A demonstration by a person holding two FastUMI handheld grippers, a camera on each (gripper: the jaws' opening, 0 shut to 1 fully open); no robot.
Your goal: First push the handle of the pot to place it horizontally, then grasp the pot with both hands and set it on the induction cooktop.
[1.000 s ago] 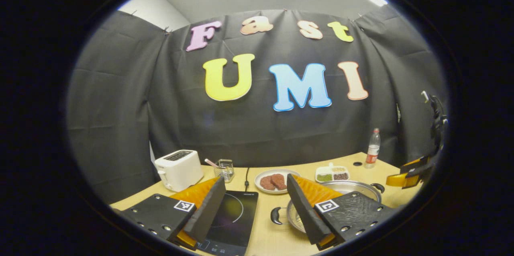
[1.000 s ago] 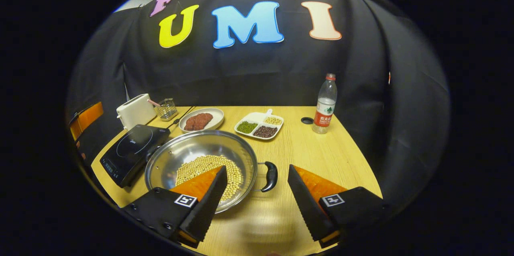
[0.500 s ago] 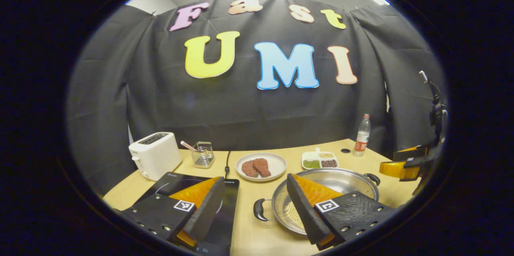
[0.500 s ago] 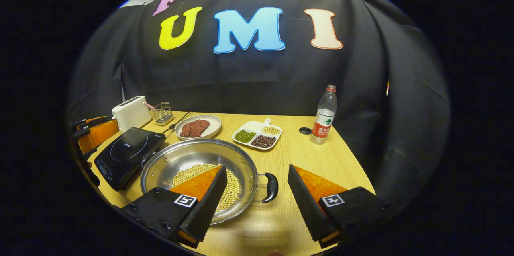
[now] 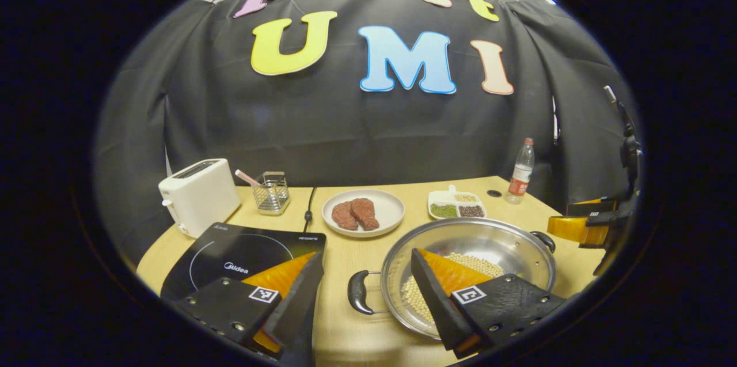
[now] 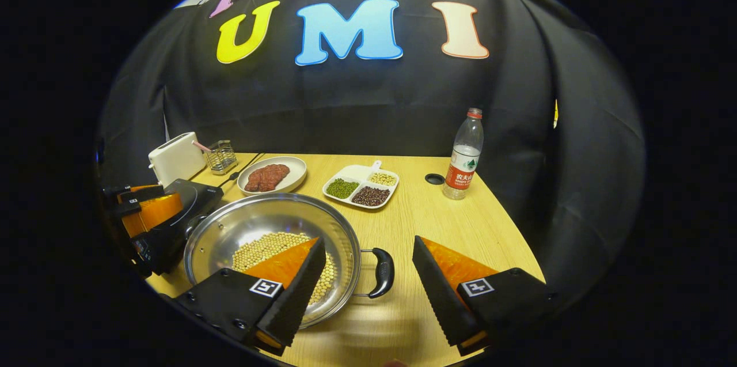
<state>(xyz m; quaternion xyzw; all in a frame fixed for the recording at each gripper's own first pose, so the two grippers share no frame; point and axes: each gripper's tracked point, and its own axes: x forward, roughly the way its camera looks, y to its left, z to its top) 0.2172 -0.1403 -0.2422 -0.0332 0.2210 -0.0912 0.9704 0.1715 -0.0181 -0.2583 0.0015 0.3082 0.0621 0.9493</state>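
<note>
Both grippers stand with jaws spread wide and empty, each lined up on one loop handle, which I take as readying the two-handed lift. The left gripper [image 5: 365, 292] brackets the left handle [image 5: 358, 292]; the right gripper [image 6: 368, 283] brackets the right handle [image 6: 381, 272]. The pot [image 6: 270, 240] of beans sits on the table [image 6: 460, 223] just beside the induction cooktop [image 5: 242, 252]

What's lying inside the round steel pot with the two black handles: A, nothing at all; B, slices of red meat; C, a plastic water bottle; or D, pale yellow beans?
D: a heap of pale yellow beans lies on the bottom of the round steel pot; the red meat sits on its own white plate farther back.
</note>
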